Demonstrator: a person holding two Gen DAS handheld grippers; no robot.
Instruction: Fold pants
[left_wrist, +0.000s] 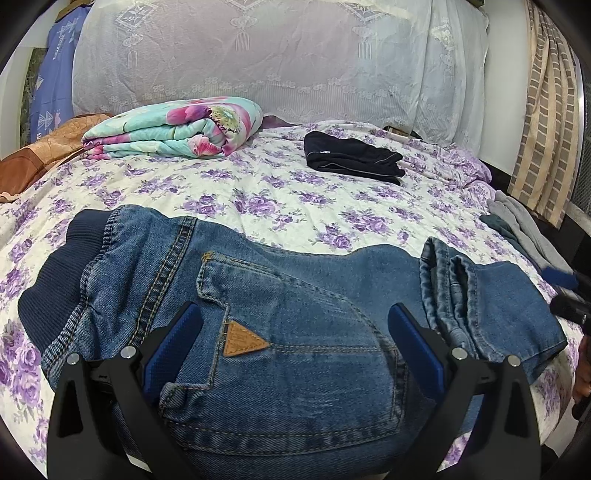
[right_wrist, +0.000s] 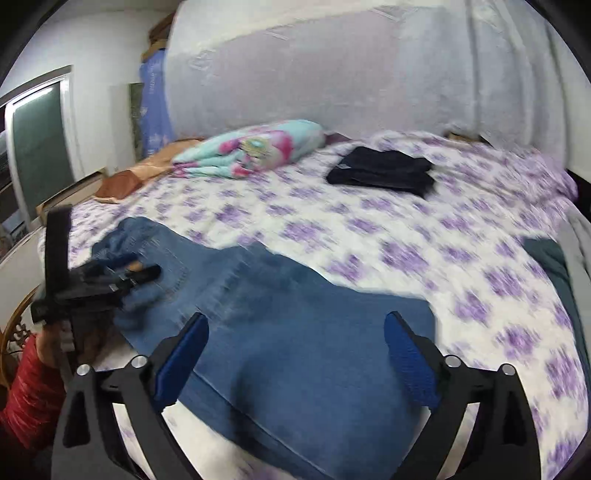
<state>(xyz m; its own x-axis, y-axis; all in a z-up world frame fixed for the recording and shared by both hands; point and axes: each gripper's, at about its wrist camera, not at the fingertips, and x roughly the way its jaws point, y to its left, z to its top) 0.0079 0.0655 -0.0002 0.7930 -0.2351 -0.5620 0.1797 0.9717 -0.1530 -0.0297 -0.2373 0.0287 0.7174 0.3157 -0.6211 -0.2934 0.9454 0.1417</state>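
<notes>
While the jeans lay folded on the bedspread, the left gripper and right gripper hovered just above them, jaws spread wide, empty.

Blue denim pants w/ navy ribbed waistband, folded flat on floral bed, back pocket up w/ tan triangle patch; leg hems prob. doubled over at right.

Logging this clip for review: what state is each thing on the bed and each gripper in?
Jeans: lying flat, leg ends doubled back.
Black garment: folded.
Floral quilt: folded.
Grey clothes: loose at the bed's edge.
Left gripper: open, over the jeans.
Right gripper: open, over the jeans.
</notes>
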